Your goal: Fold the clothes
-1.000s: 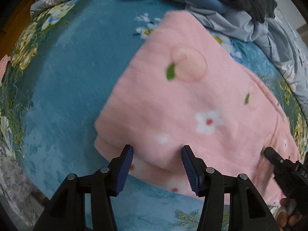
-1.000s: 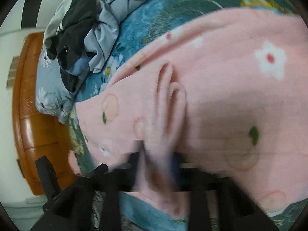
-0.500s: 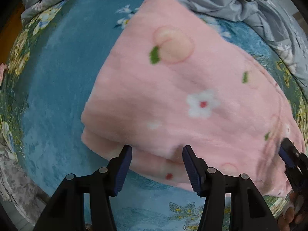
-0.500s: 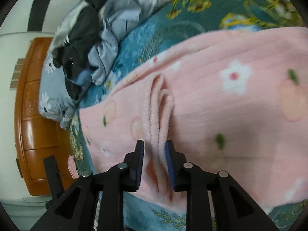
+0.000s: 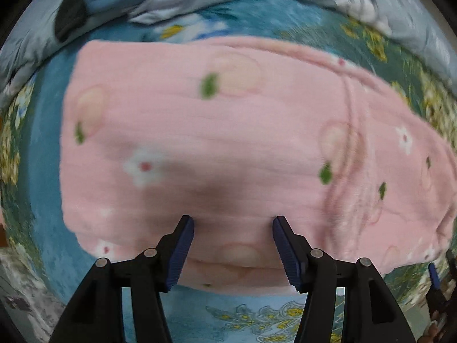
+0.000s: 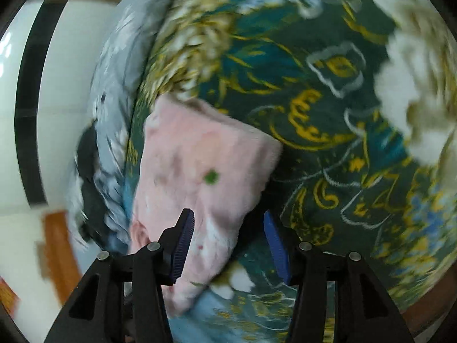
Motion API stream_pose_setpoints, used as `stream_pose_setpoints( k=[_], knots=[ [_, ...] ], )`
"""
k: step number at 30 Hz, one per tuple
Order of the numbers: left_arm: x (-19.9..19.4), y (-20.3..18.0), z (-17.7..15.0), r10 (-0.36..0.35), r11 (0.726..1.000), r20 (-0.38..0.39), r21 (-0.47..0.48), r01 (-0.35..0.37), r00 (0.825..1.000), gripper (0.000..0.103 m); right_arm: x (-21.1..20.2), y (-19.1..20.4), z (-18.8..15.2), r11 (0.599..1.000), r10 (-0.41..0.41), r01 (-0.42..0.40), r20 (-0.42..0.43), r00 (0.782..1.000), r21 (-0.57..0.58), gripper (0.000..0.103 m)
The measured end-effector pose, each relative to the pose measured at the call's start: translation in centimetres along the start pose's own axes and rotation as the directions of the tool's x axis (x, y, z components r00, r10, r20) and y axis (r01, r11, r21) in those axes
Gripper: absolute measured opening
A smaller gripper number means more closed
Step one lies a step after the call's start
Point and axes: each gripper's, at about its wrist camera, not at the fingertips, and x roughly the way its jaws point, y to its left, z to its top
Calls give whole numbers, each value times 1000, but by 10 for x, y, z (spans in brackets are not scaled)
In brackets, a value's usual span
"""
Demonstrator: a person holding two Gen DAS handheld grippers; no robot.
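The right gripper [image 6: 225, 243] just let go of the pink top [image 5: 228, 148] — jaws opening, nothing pinched. The left gripper [image 5: 232, 248] hangs open too. Top lies folded on the bed [image 5: 51, 200] — 1 fold done.

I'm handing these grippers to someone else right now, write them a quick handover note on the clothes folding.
Left gripper: open, jaws opening, hanging over the near edge of the pink fleece garment, nothing gripped.
Right gripper: jaws opening, pads clear of the garment's end, nothing gripped.
The garment lies folded in layers on the floral bedspread. A pile of grey and dark clothes waits at the far side.
Done: at least one fold of the pink garment.
Left: any final fold, then the pile.
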Motion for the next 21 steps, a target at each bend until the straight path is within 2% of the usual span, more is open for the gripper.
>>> stream_pose_setpoints(
  k=[2,5,8,10,14,16,17,18,21],
  knots=[
    [6,-10,1,50,998,-17,28,-49,999,62,10,-6,6,998,50,-50,-4,999,44,52],
    [13,-14,5,94,995,-46,44,-92,995,63,20,-19,15,975,147,-151,36,988,164,54],
    [13,-15,9,113,992,-60,69,-109,992,64,28,-29,23,952,171,-181,62,983,248,54],
    [8,-12,10,104,993,-56,63,-100,993,64,34,-31,27,946,169,-180,65,984,270,54],
    [-9,5,5,42,999,-37,9,-42,998,64,36,-27,28,937,157,-177,91,983,301,56],
    [-19,16,1,11,1000,-26,-23,-12,1000,64,34,-24,28,937,143,-168,102,984,306,49],
    [-24,23,-1,-1,999,-19,-41,0,1000,64,32,-21,27,940,134,-160,107,985,301,36],
    [-29,30,-3,-12,998,-13,-57,11,1000,64,29,-14,26,948,125,-152,110,986,280,31],
    [-44,54,-8,-37,994,9,-100,38,999,64,15,13,23,975,102,-125,127,987,183,25]
  ],
)
